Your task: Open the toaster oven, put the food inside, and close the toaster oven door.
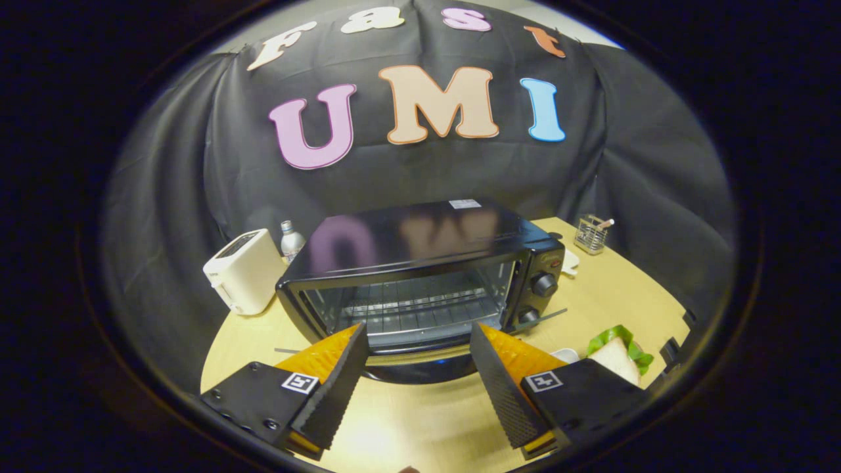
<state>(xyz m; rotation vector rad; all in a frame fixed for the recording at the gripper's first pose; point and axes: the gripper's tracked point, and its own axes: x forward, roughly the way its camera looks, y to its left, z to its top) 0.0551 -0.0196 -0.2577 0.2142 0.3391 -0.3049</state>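
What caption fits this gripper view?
Open hand-held gripper faces the black toaster oven, door open; a sandwich with lettuce waits beside it.

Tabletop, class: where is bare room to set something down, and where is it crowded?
Free: the table between the open claw and toaster oven; also between oven and wire holder. Crowded: by the sandwich, and around the white toaster and bottle.

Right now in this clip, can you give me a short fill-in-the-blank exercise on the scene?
1. The toaster oven door is ____.
2. The claw is ____, its fingers apart just before the oven.
3. The white toaster stands ____ the oven.
4. The sandwich lies on the ____.

Missing words: shut; open; beside; table
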